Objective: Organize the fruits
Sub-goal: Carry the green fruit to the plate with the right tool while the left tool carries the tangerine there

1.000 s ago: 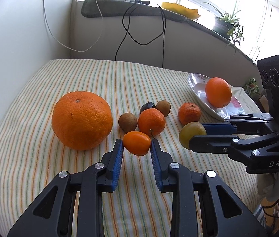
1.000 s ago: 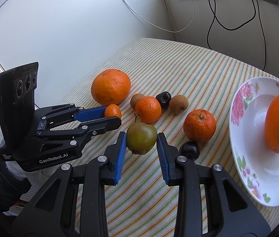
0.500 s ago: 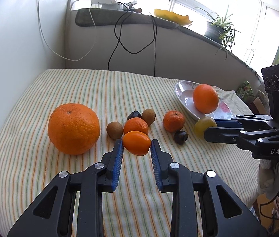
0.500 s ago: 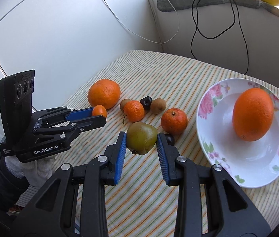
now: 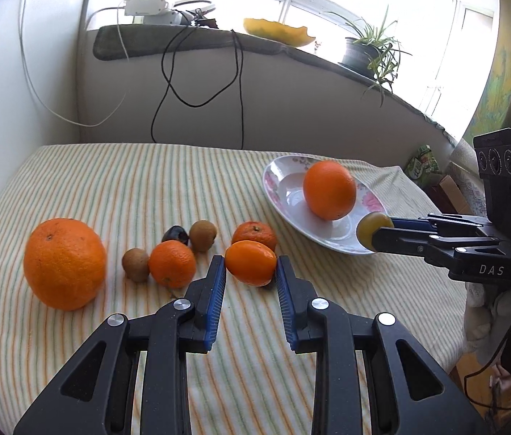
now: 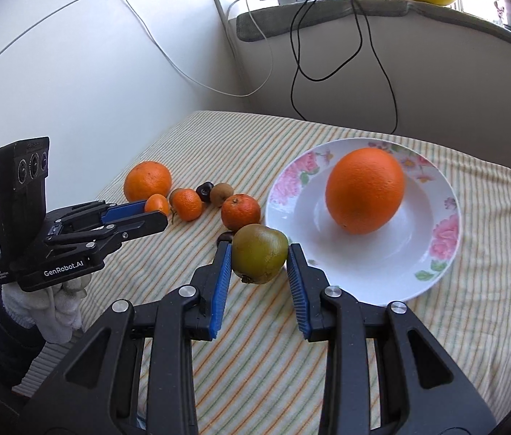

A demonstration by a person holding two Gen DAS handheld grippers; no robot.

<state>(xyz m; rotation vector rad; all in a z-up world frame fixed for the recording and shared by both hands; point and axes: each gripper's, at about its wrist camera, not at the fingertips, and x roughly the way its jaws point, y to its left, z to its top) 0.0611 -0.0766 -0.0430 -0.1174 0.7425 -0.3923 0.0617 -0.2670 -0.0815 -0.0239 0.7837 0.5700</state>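
My left gripper (image 5: 250, 266) is shut on a small orange kumquat (image 5: 251, 262), held above the striped cloth in front of a tangerine (image 5: 255, 233). My right gripper (image 6: 259, 255) is shut on a greenish-brown fruit (image 6: 259, 253), raised just at the near left rim of the flowered white plate (image 6: 440, 203). A big orange (image 6: 364, 190) lies in that plate. On the cloth remain a large orange (image 5: 64, 262), another tangerine (image 5: 172, 262), two small brown fruits (image 5: 135, 264) (image 5: 202, 235) and a dark plum (image 5: 175, 233). A second dark fruit (image 6: 225, 235) peeks out behind the right gripper's left finger.
The striped cloth (image 5: 146, 181) covers the table, which meets white walls at the left and back. Cables (image 5: 168, 83) hang from the sill, where a potted plant (image 5: 364, 52) and a yellow dish (image 5: 277, 32) stand. A gloved hand (image 6: 56, 301) holds the left gripper.
Both grippers rose and moved right toward the plate with their fruit. The right gripper went from the middle of the fruit cluster to the plate's rim.
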